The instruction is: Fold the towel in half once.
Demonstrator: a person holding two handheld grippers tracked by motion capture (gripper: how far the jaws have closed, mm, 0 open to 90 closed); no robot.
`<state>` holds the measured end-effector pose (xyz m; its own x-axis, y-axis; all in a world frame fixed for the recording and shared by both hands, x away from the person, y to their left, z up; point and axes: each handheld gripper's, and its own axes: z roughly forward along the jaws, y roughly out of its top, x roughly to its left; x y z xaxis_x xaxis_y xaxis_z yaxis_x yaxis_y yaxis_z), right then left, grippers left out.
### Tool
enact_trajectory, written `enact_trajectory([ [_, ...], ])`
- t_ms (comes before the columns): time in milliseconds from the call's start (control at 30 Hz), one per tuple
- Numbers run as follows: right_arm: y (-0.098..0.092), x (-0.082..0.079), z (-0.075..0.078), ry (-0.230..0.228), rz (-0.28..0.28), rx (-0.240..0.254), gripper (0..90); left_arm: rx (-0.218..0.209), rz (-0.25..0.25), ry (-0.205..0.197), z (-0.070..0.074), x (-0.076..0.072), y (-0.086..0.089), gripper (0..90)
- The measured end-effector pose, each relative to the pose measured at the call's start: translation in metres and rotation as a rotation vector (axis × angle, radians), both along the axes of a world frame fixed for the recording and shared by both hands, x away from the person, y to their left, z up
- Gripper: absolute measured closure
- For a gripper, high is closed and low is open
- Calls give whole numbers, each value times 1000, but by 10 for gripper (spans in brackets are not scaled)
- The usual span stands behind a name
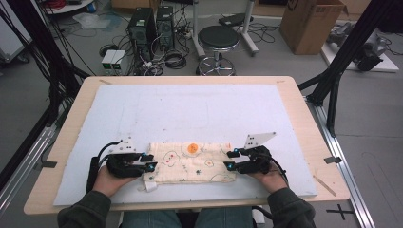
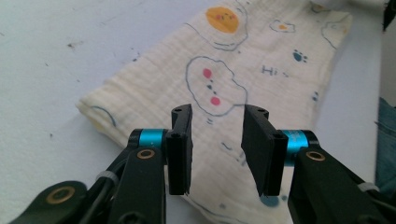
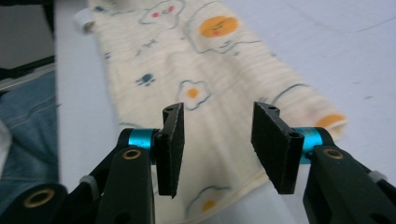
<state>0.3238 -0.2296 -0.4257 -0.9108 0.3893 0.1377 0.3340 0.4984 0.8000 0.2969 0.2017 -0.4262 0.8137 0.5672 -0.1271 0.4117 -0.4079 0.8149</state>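
A cream cloth (image 1: 192,162) printed with fried eggs and clouds lies folded into a long strip near the table's front edge. My left gripper (image 1: 148,161) is at the strip's left end, jaws apart above the cloth (image 2: 261,79) with nothing between the pads. My right gripper (image 1: 231,160) is at the strip's right end, jaws likewise apart over the cloth (image 3: 205,70), pads clear of the fabric. A small white tag (image 1: 150,186) sticks out at the cloth's front left corner.
The cloth rests on a pale blue-white mat (image 1: 190,109) that covers most of the wooden table (image 1: 304,123). Beyond the table stand a black stool (image 1: 217,40), computer towers (image 1: 142,26) and a cardboard box (image 1: 309,23).
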Motion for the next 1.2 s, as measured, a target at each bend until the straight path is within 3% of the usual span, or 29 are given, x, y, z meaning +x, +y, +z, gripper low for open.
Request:
enact_trajectory([
  [200, 5, 21, 5, 1, -69, 0, 592, 6, 102, -1, -1, 19, 0, 642],
  [367, 11, 37, 5, 12, -102, -7, 614, -31, 132, -1, 1, 34, -2, 678],
  [467, 12, 43, 3, 18, -107, -8, 643, -52, 120, 9, -3, 41, -4, 731],
  [633, 14, 52, -1, 10, -124, -30, 701, -11, 144, 32, -11, 49, -6, 767],
  [767, 15, 59, -10, 50, -139, -80, 706, 48, 149, 49, -16, 52, -6, 770],
  [1067, 13, 58, -13, 55, -139, -117, 708, 47, 148, 59, -17, 53, -6, 768],
  [1200, 9, 56, -13, 55, -148, -109, 695, 49, 140, 54, -17, 52, -7, 747],
])
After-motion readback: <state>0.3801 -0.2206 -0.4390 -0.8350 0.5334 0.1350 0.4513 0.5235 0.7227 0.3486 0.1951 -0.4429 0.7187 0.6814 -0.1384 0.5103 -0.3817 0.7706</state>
